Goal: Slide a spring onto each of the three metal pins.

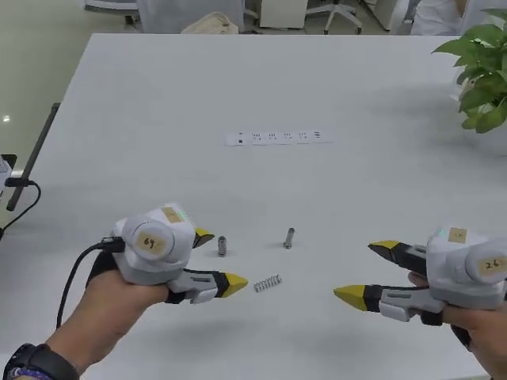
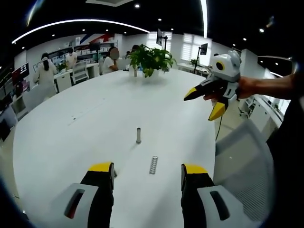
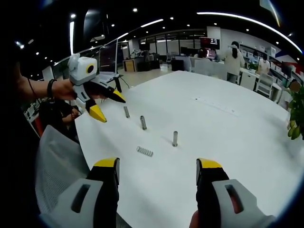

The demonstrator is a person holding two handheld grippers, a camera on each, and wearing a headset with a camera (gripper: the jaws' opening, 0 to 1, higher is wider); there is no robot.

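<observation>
Spring (image 1: pixel 268 283) loose on table (image 1: pixel 238 79) between left hand-held gripper (image 1: pixel 221 258) and right hand-held gripper (image 1: pixel 359 270), both open, empty.

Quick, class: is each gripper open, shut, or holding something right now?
Left gripper: open, holding nothing.
Right gripper: open, holding nothing.
</observation>
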